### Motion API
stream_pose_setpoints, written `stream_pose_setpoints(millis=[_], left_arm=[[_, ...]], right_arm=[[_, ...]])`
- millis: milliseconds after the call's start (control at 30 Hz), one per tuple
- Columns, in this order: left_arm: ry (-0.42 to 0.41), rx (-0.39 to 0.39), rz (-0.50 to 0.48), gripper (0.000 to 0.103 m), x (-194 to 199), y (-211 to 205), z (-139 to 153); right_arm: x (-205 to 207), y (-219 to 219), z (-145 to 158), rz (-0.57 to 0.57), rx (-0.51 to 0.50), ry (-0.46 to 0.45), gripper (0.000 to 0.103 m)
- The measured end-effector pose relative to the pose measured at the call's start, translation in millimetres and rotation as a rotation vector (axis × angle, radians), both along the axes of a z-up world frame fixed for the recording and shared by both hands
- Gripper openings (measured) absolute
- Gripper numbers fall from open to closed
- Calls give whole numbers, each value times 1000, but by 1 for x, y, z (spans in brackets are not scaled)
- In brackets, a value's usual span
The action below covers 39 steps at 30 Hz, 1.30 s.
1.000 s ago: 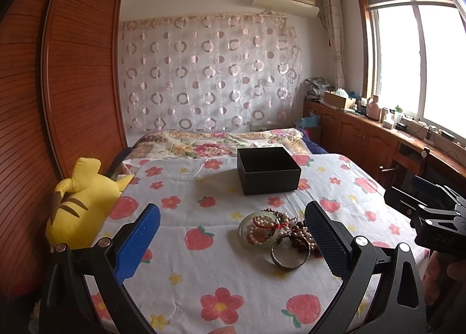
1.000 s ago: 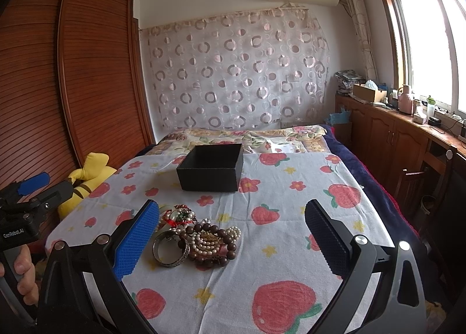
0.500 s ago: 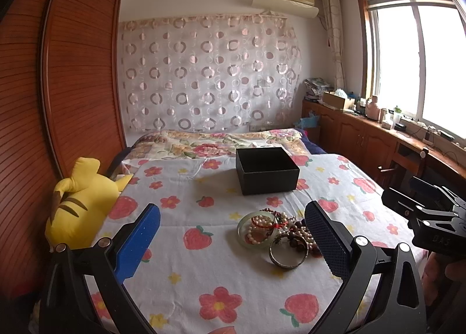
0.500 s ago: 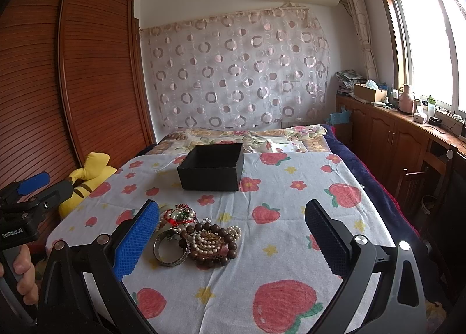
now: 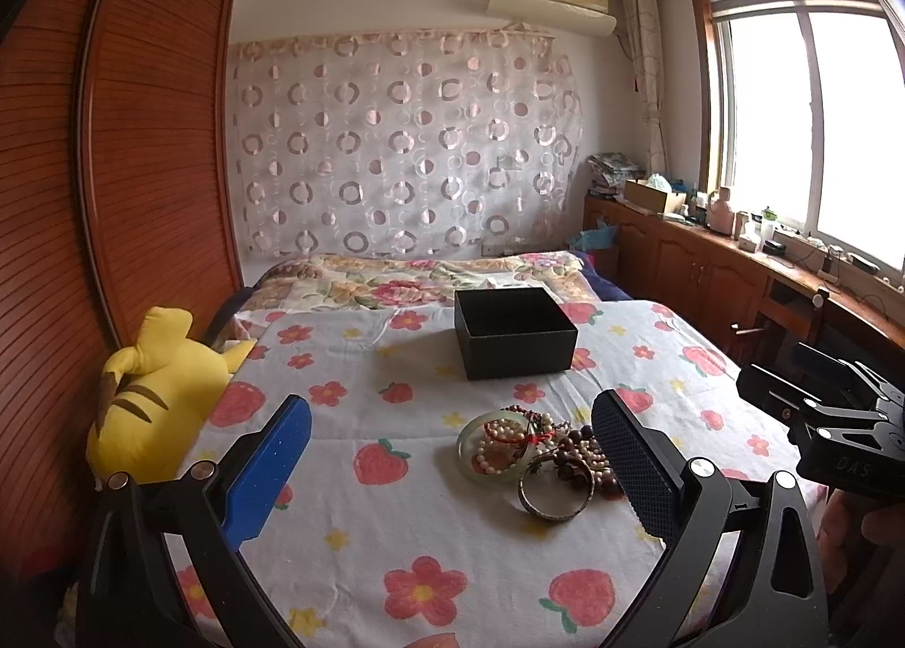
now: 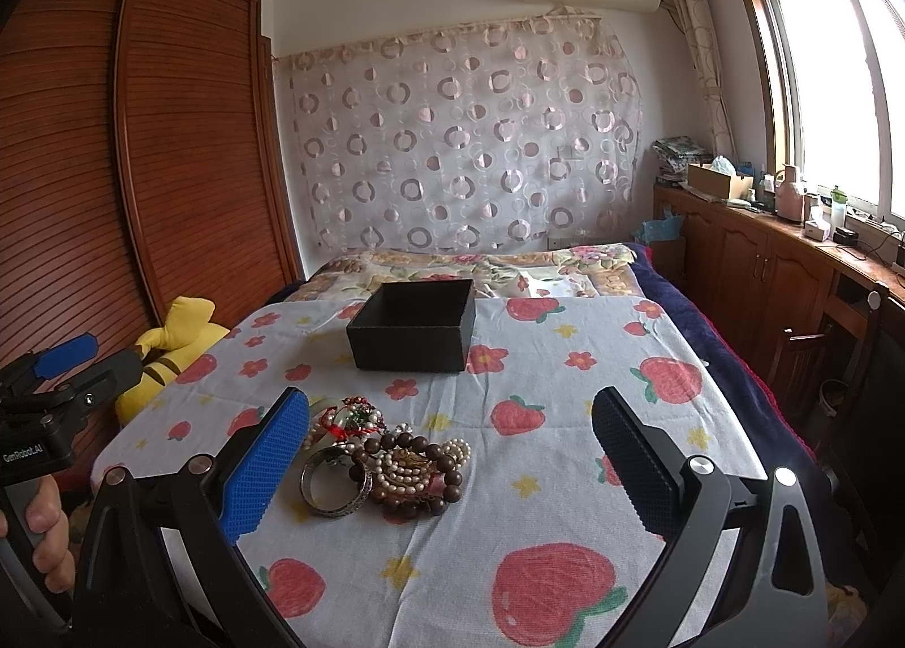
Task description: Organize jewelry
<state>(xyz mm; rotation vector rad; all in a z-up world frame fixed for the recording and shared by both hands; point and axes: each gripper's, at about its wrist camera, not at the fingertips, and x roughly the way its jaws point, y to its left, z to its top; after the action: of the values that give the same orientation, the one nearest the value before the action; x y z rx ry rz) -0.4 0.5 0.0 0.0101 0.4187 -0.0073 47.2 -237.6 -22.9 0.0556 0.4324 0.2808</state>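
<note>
Jewelry pile (image 6: 384, 464): ahead of both empty, spread grippers, nearer right gripper (image 6: 452, 470) (by its left finger), right of left gripper (image 5: 452, 470); box (image 6: 413, 331) beyond.

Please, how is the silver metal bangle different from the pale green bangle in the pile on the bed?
The silver metal bangle is thin, dark grey and patterned; the pale green bangle is thicker, smooth and translucent. The silver one lies at the near edge of the pile with almost nothing inside its ring; the green one lies farther back and to the left, with a pearl bracelet and red cord across it. Both are rigid rings lying flat on the strawberry bedsheet.
</note>
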Motion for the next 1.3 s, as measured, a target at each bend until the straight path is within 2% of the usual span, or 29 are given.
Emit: stream_pose_setpoints(millis=[367,633,900,1000,1100,1167,1233,1300], left_arm=[[8,-3,-6,96,1,0,-1],[113,0,-62,96,12,-18,-21],[203,-26,-131,96,33,-18,-54],[236,-36,-164,96,39,-20,-64],[285,-59,-209,80,49,-19,-77],[333,-78,-243,61,57,-21,-86],[360,-89,-268,55,64,-24,-93],[383,-98,-284,44,69,-28,-99]], right_arm=[[1,-1,-3,2,-2,4,101],[7,2,-16,12,-20,38,101],[19,-8,-34,36,-48,76,84],[21,-9,-41,45,-54,89,82],[22,-9,-48,59,-59,104,78],[24,-8,-53,72,-65,119,76],[26,-7,-57,80,-69,131,74],[27,-7,-61,87,-74,139,73]])
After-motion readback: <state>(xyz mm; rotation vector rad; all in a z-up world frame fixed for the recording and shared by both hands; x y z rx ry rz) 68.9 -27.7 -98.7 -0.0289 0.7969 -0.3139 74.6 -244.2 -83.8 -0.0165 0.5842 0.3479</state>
